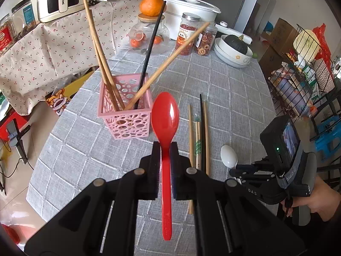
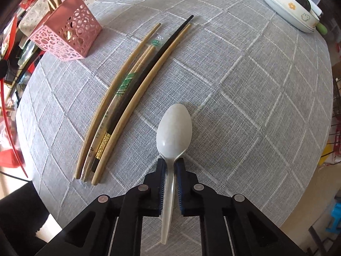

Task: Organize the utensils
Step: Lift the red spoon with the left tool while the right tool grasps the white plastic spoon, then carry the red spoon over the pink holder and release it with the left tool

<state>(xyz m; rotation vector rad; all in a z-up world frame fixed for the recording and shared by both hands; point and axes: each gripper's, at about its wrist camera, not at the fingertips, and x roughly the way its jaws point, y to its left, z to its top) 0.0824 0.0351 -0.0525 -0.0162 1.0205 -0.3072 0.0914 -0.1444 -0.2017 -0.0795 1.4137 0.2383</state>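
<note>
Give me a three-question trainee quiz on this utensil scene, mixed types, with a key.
1. True or false: the left gripper is shut on the white spoon.
2. Which holds chopsticks upright? A) white bowl B) pink basket C) glass jar
3. Fill in: the left gripper holds a ____ spoon.

Key: 1 false, the right gripper holds it; 2 B; 3 red.

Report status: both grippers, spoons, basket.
Left gripper shut on red spoon, bowl up near pink basket. Right gripper shut on white spoon. Loose chopsticks on tablecloth between spoon and basket.
</note>
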